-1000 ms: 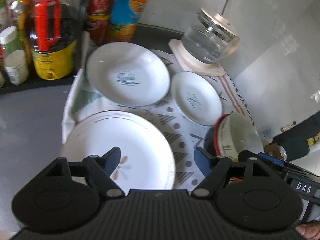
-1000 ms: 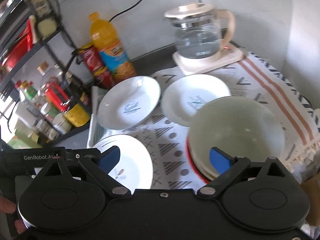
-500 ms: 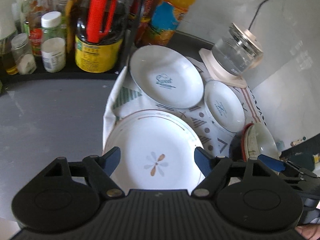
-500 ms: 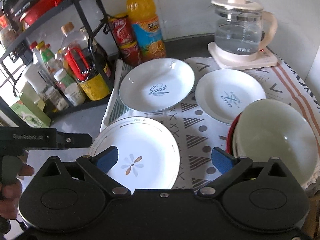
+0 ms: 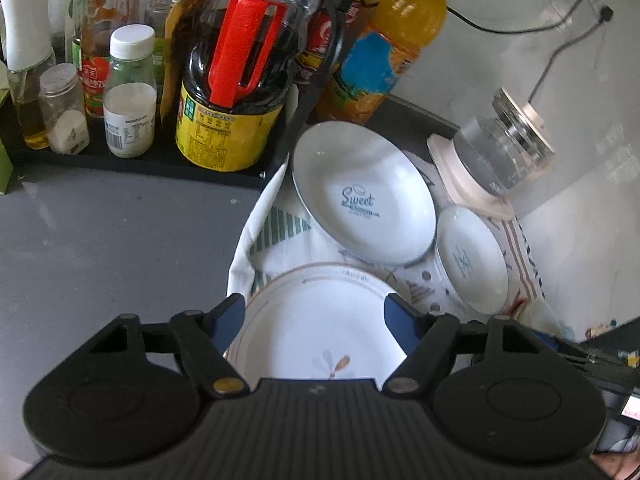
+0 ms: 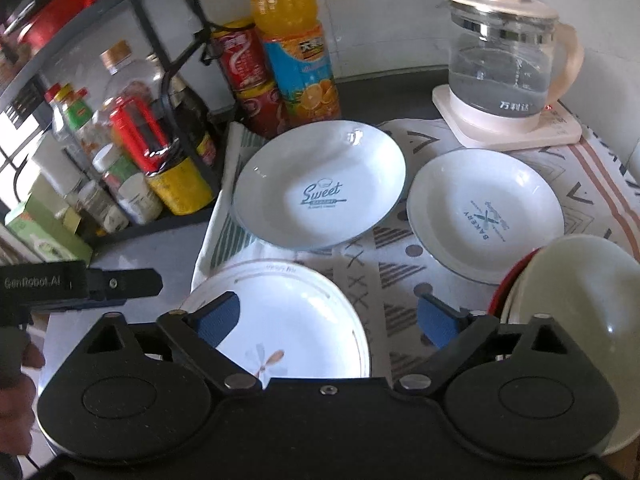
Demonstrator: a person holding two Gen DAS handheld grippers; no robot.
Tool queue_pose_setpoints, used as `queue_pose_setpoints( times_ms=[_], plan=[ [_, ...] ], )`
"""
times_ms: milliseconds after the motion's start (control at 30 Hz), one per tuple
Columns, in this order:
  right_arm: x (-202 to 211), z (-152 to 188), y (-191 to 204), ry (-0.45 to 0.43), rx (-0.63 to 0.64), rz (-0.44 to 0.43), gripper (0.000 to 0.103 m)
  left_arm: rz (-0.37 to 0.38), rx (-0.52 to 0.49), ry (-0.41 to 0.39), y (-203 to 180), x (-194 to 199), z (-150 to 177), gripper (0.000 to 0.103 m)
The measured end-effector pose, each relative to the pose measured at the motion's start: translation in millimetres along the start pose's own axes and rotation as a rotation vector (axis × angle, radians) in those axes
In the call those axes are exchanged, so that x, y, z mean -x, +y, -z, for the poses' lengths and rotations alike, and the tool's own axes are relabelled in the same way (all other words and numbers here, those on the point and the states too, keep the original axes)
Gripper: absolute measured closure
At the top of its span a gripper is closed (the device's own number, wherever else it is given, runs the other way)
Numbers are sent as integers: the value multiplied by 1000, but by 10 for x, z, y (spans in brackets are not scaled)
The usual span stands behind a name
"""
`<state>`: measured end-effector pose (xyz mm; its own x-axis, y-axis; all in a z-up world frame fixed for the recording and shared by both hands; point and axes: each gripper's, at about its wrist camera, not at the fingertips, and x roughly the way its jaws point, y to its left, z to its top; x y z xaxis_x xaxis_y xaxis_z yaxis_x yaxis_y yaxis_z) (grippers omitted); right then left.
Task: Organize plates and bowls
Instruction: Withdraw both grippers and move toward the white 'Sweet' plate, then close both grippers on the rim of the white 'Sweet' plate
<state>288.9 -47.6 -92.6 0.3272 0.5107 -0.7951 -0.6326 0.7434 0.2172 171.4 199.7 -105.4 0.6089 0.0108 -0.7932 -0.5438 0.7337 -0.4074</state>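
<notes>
Lying nearest on the patterned cloth (image 6: 404, 280) is the flower plate (image 6: 296, 320), flat and uncovered, with the "Sweet" plate (image 6: 320, 184) set just beyond it and the bakery plate (image 6: 484, 216) off to that one's right. At the cloth's right edge the pale bowl (image 6: 580, 300) is seen nested in a red-rimmed one. None of the dishes is stacked on another plate yet, so the sorting is judged barely begun.

The left gripper (image 5: 316, 312) is held over the flower plate with its blue fingers spread wide, nothing between them; the right gripper (image 6: 328, 316) is likewise gaping and empty, poised between that plate and the bowls.

Trouble is easily imagined from here. A thin rim lying flush on soft cloth is hard to get a finger under, and the cloth may be bunched or dragged, carrying the neighbouring plates with it. A glazed plate pinched only at its edge could be tipped and dropped. The glass kettle (image 6: 508, 60) and the crowded bottles (image 5: 132, 92) stand near enough to be struck by a swung plate.
</notes>
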Motion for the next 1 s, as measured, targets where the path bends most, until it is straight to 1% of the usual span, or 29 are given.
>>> queue_pose_setpoints(
  times_ms=[33, 100, 133, 200, 233, 333, 400, 567, 633, 767, 900, 1000],
  plan=[
    [-44, -27, -31, 4, -21, -5, 17, 2, 10, -6, 10, -32, -24, 31],
    [-131, -75, -83, 9, -50, -15, 21, 6, 31, -13, 22, -104, -82, 38],
    [-178, -99, -109, 14, -68, -17, 26, 7, 42, -16, 26, -142, -111, 40],
    [-267, -149, -161, 17, -102, -29, 31, 11, 56, -24, 31, -227, -175, 46],
    [-315, -174, -186, 17, -115, -32, 34, 8, 64, -26, 33, -270, -207, 48],
    [-466, -242, -259, 33, -160, -36, 40, 16, 90, -28, 40, -426, -304, 55],
    [-561, -282, -291, 44, -185, -40, 44, 21, 103, -21, 42, -541, -354, 62],
    [-786, -374, -329, 57, -218, -33, 48, 27, 129, -14, 22, -797, -436, 69],
    [-867, -401, -351, 64, -234, -35, 54, 29, 140, -14, 18, -884, -463, 71],
    [-1018, -444, -412, 80, -264, -18, 58, 24, 164, -8, 34, -1051, -497, 73],
    [-1173, -467, -484, 106, -296, -11, 67, 14, 188, -3, 73, -1199, -520, 78],
    [-1258, -479, -504, 115, -308, -10, 69, 7, 213, -3, 115, -1289, -528, 81]
  ],
)
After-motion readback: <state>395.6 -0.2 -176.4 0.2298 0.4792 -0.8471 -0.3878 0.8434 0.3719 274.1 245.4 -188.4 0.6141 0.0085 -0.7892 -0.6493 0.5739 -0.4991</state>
